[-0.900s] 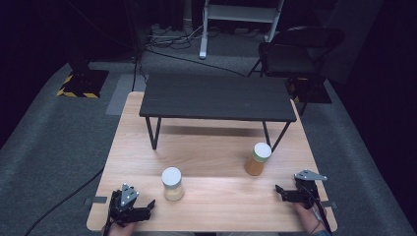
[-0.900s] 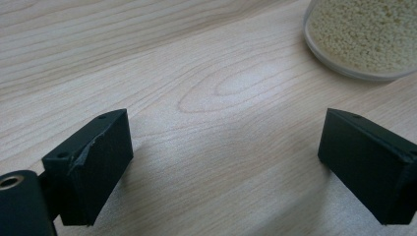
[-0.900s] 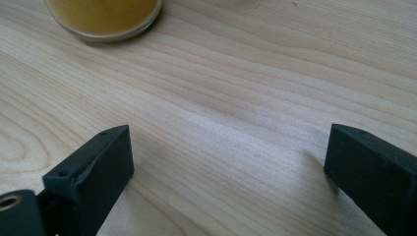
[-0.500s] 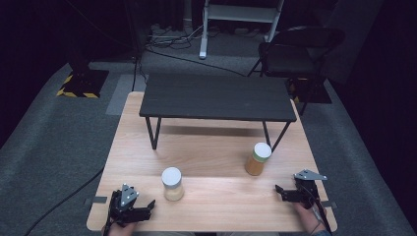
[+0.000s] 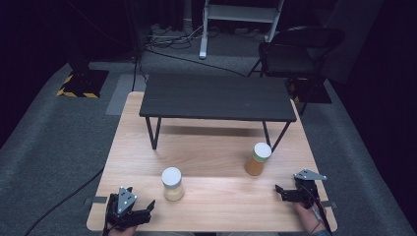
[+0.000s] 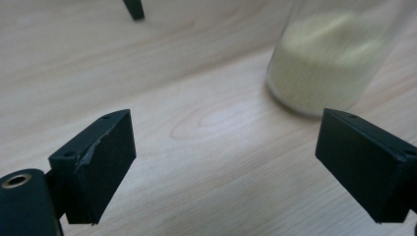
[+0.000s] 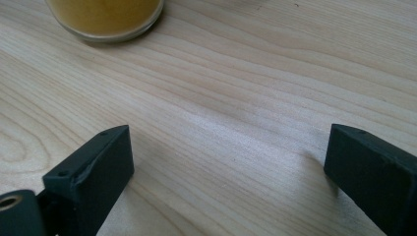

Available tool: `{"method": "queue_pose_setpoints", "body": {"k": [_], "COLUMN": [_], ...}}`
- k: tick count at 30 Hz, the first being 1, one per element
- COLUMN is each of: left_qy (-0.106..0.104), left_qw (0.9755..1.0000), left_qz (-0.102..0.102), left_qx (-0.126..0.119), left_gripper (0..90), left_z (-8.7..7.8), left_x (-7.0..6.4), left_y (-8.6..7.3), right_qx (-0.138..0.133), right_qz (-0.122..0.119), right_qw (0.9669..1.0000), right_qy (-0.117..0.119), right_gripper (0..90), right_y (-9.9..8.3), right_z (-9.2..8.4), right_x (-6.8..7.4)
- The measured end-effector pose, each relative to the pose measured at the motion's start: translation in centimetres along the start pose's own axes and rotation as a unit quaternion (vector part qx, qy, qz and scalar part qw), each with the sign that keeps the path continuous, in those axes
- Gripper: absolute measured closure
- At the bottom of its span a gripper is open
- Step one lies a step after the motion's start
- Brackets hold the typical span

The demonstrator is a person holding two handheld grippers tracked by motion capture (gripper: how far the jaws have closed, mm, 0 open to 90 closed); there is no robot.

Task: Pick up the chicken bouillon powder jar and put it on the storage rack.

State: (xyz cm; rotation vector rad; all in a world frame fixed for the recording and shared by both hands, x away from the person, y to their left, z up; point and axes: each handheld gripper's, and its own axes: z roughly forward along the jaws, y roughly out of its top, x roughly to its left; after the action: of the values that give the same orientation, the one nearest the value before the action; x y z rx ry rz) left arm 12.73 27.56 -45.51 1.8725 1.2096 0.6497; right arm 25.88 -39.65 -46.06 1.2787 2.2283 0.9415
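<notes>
Both grippers sit low at the near edge of the desk [image 5: 216, 147], jaws wide apart, nothing between them.

Left gripper [image 5: 147, 209]: near-left corner of the desk, resting on or just over the wood, held from below by a hand. Jaws gape; bare wood between the pads. The left gripper view puts the pale jar ahead and to the right of the gap, apart from both jaws.

Jar of pale yellow powder [image 5: 172, 184], white lid, upright, near the front edge, left of centre, just right of the left gripper.

Small black table [image 5: 216, 98] stands on the far half of the desk.

Jar of orange-brown powder [image 5: 257, 159], white lid, upright, right of centre, just in front of the black table's right legs.

Right gripper [image 5: 279, 191]: near-right corner, jaws pointing left across the desk. Fully spread, holding nothing; orange jar ahead, well apart.
</notes>
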Motion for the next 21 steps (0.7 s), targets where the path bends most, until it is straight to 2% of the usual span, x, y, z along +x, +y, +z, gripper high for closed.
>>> {"method": "queue_pose_setpoints", "body": {"k": [2,4,7,11,14,21], "left_qy": [-0.002,0.001,0.004,-0.003,0.001,0.003], "left_qw": [0.9997,0.9991,0.9985,0.9968,0.9958,0.9934], "left_qz": [-0.010,-0.012,-0.010,-0.023,-0.015,-0.019], "left_qx": [-0.024,-0.040,-0.054,-0.076,-0.090,-0.113], "left_gripper": [7.8,7.8,8.0,9.4,10.0,10.1], "left_z": [-0.7,-1.1,-1.6,-2.1,-2.2,-2.3], "left_x": [-0.4,-1.0,-1.8,-2.3,-2.8,-3.3], "left_y": [-0.2,-0.3,-0.3,-0.8,-1.1,-1.3], "right_qx": [0.000,0.000,0.000,0.000,0.000,0.000], "right_qz": [0.000,0.000,0.000,0.000,0.000,0.000], "right_qw": [1.0000,1.0000,1.0000,1.0000,1.0000,1.0000], "right_qy": [0.000,0.000,0.000,0.000,0.000,0.000], "right_gripper": [4.3,4.3,4.3,4.3,4.3,4.3], "right_y": [0.0,0.0,0.0,0.0,0.0,0.0], "right_z": [0.0,0.0,0.0,0.0,0.0,0.0], "right_x": [0.0,0.0,0.0,0.0,0.0,0.0]}}
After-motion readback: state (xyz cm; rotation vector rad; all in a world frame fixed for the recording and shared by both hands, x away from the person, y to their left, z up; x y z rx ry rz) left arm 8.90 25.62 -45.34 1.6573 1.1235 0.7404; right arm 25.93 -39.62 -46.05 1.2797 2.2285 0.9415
